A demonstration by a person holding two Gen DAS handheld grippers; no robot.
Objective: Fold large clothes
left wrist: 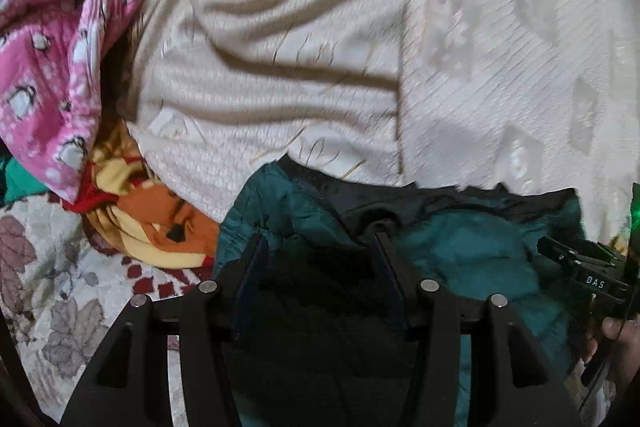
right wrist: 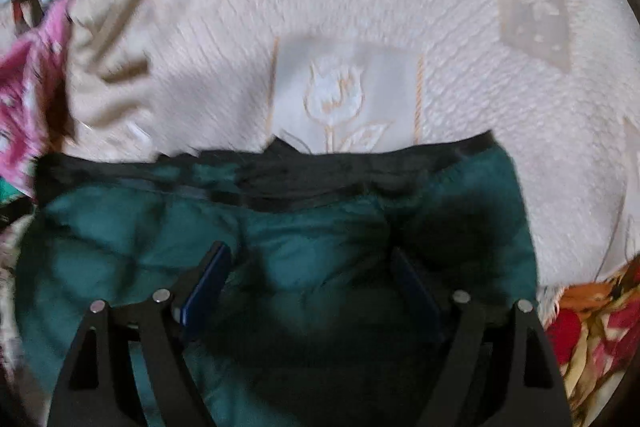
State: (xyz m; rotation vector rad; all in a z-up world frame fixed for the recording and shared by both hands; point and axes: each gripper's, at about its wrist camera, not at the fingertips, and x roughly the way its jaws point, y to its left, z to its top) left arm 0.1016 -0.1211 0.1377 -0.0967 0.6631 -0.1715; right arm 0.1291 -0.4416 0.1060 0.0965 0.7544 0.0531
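Teal puffy jacket lies on the cream bedspread, filling the lower half of both wrist views, long axis running left-right w/ its dark collar edge along the top. Right gripper has jaws spread wide right over the jacket, nothing pinched. Left gripper jaws are partway apart w/ fabric bunched between them; can't tell if it's gripped tbh. Both look about equally near imo. Pink garment piled upper left.

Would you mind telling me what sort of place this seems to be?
Probably a bedroom: a cream woven bedspread with tulip motifs covers the surface, a teal padded garment lies on it, and a pink printed cloth is heaped alongside.
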